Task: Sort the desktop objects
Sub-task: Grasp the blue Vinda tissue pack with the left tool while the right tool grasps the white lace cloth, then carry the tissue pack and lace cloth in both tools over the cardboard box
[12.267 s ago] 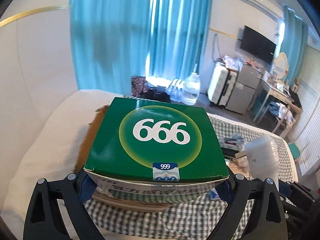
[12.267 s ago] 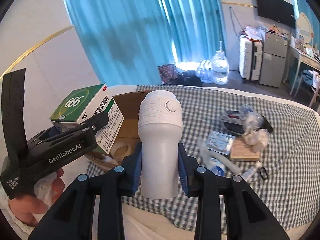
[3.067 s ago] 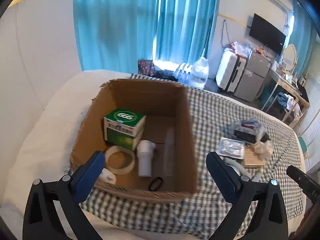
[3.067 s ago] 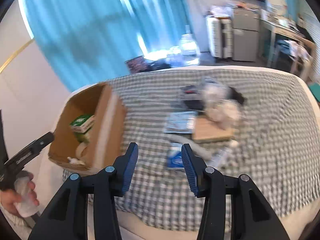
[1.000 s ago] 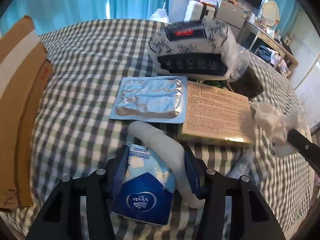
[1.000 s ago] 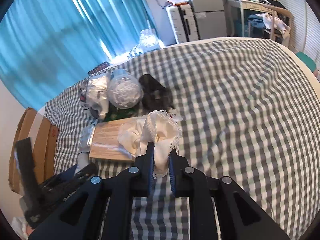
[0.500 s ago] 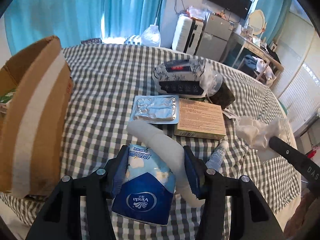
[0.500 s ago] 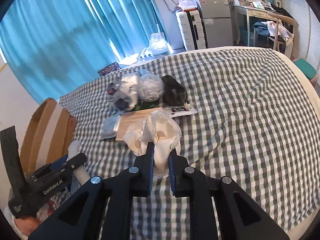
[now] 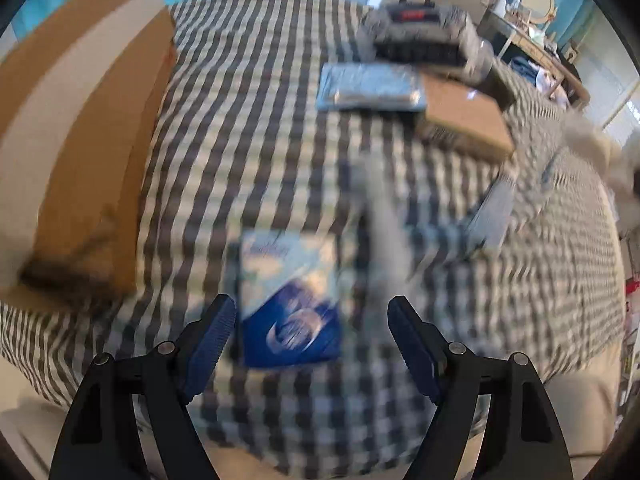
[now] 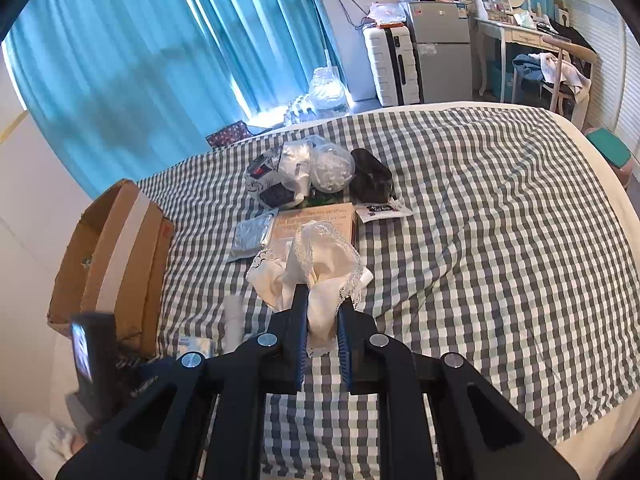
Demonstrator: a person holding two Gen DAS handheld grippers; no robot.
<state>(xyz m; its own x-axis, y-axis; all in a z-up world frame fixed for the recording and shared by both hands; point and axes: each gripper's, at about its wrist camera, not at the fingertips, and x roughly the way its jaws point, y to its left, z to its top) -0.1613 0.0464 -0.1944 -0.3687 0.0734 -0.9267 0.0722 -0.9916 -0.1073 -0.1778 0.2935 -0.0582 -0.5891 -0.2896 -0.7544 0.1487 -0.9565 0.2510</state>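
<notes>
A person working two hand-held grippers sorts clutter from a checked bedspread (image 10: pixel 500 216) into a cardboard box (image 10: pixel 116 248). The right gripper (image 10: pixel 322 320) is clenched tight on a cream lace-edged cloth (image 10: pixel 320 264), which hangs clear of the bedspread in front of the camera. In the blurred left wrist view the left gripper (image 9: pixel 310 334) has its jaws opening, and a blue-and-white tissue pack (image 9: pixel 290 300) sits between them with gaps on both sides, so neither pad presses it; whether it rests on the bedspread or is dropping cannot be told through the blur.

The box stands at about nine o'clock from the right gripper and about ten o'clock from the left, well apart from the tissue pack. A white tube (image 9: pixel 384 232) lies just beside the pack at one o'clock. Farther off, at twelve to one o'clock, wait a foil blister sheet (image 9: pixel 368 88), a flat brown carton (image 9: pixel 460 116) and a heap of plastic-wrapped packets (image 10: pixel 304 172).

The step in hand looks to be carrying picked items to the box, and the tissue pack appears to have come loose short of it. The next move likely calls for the left gripper to close on the pack again, squarely across its width, while the right swings its cloth toward nine o'clock, over the box's near wall, before letting go.
</notes>
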